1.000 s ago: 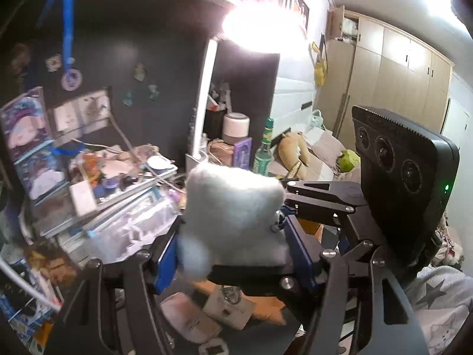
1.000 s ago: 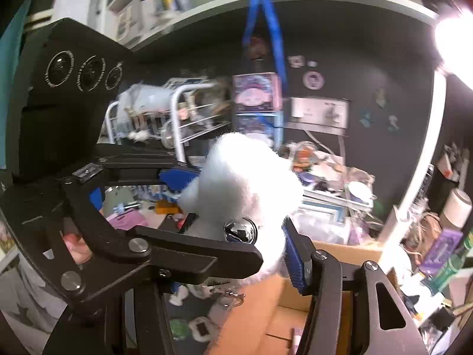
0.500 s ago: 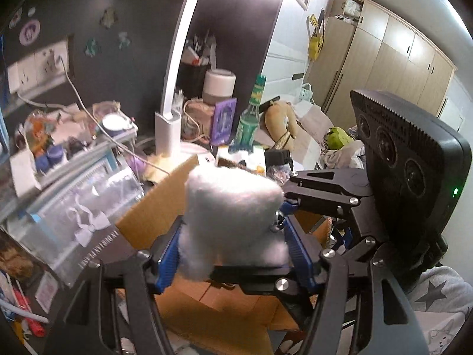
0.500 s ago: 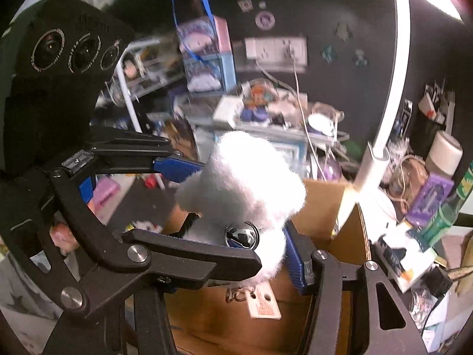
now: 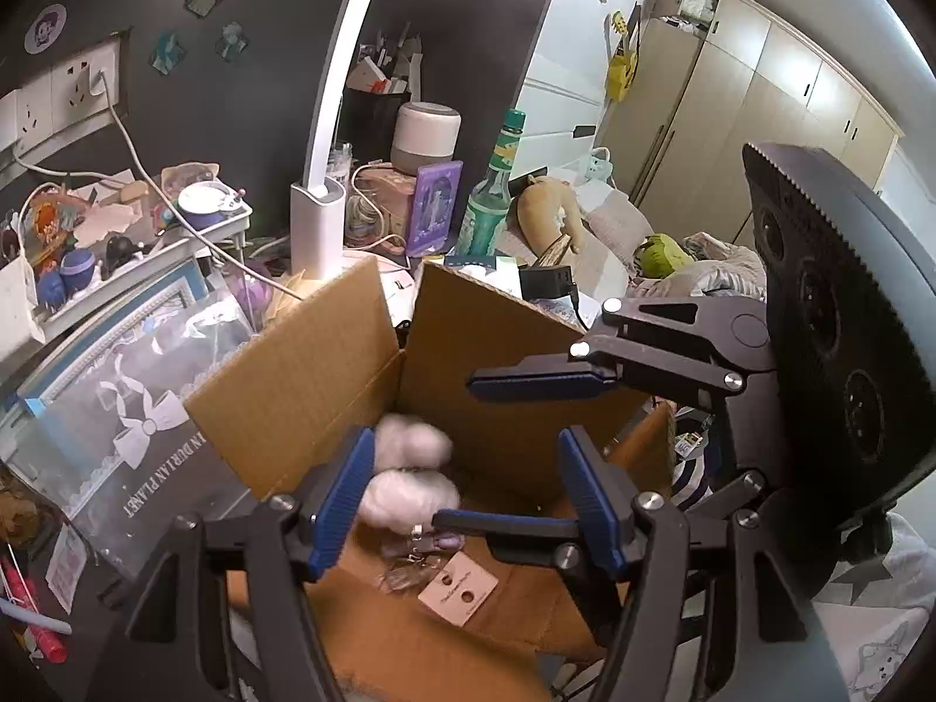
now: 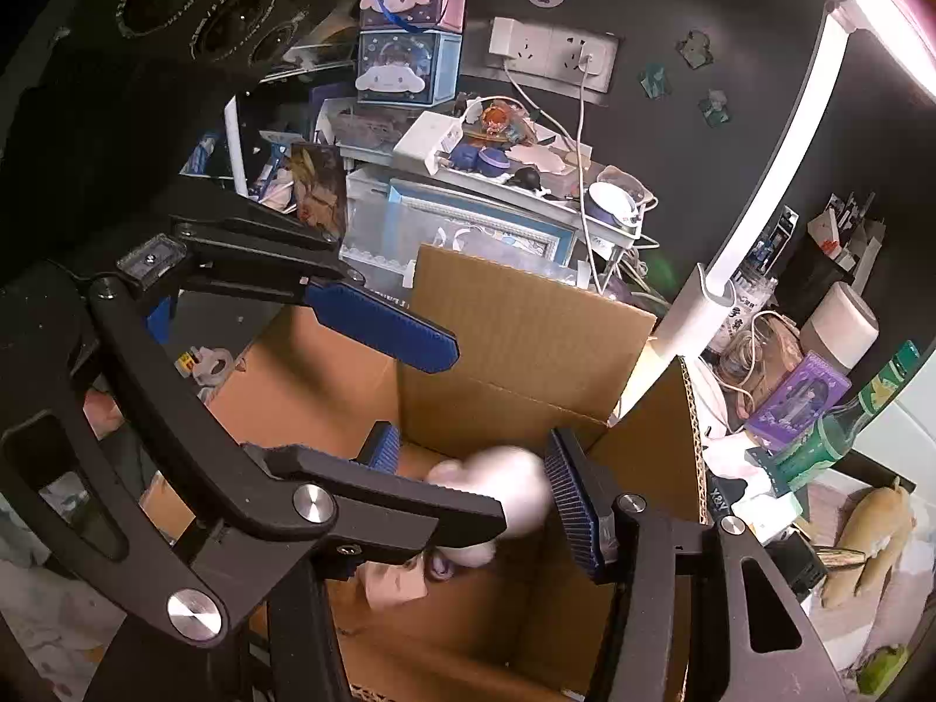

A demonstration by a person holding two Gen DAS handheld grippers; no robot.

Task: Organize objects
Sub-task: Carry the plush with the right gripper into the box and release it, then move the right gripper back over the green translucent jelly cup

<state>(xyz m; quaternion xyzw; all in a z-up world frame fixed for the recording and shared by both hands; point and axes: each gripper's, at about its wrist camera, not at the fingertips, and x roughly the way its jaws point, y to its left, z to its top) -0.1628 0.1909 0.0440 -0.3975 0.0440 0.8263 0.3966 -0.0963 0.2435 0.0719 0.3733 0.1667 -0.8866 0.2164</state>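
Messy desk behind us, we had both the left gripper and right gripper spread wide over the cardboard box, the fluffy white plush blurry between and below the fingers, so probably back straight up without snagging flaps.

Both tongs agape (blue pads apart)

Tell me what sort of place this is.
Most likely a bedroom with a cluttered desk: a bed with plush toys lies beyond the desk, tall wardrobes line the far wall, and a desk lamp stands among trinkets beside an open cardboard box.
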